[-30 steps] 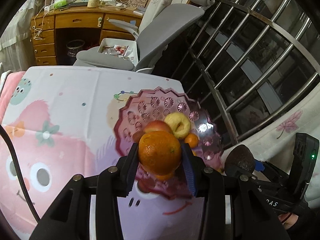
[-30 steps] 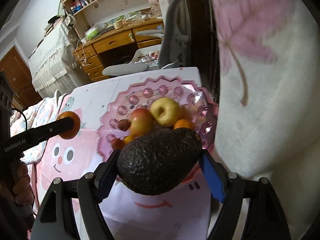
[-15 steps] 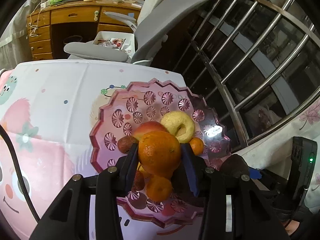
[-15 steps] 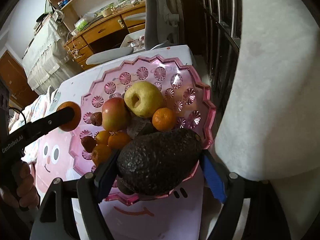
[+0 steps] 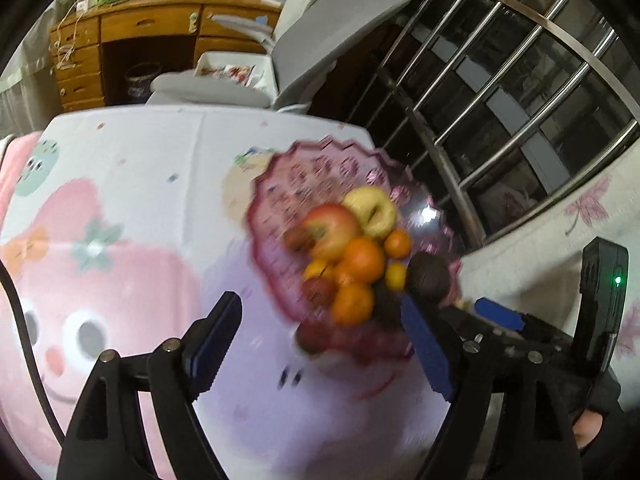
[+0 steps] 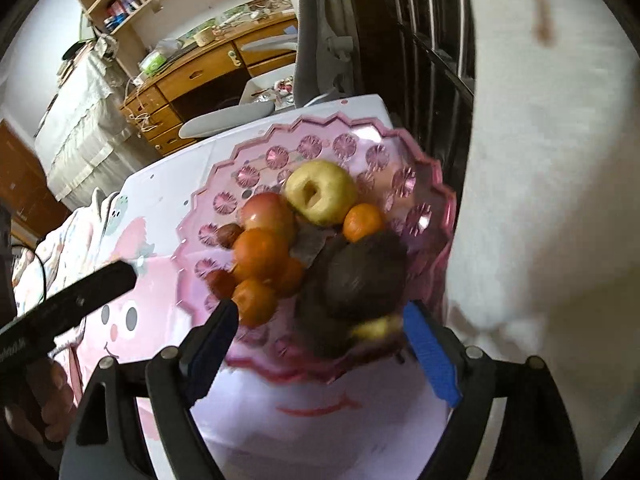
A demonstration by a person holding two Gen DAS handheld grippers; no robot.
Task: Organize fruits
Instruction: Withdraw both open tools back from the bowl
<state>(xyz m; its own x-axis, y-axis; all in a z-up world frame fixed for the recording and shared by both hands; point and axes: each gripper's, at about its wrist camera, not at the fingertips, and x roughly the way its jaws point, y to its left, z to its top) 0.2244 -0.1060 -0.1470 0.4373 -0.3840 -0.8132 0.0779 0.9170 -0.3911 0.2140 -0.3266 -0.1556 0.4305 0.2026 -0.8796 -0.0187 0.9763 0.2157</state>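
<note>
- Here the table (image 5: pixel 132 168), draped in a pink cartoon cloth, is carrying a pink scalloped plate (image 6: pixel 320 136) near its far corner.
- The left hand-held gripper (image 5: pixel 320 344) is opening, nothing between its fingers; the orange (image 5: pixel 362 260) is sitting in the fruit pile.
- The right hand-held gripper (image 6: pixel 320 344) is opening too, with the avocado (image 6: pixel 364 276) lying on the plate just beyond its fingers.

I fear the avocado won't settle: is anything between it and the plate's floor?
Yes. The avocado seems to lie on other fruit at the plate's near rim: a yellow piece shows under it. The right tool's jaws are opening, clear of it.
</note>
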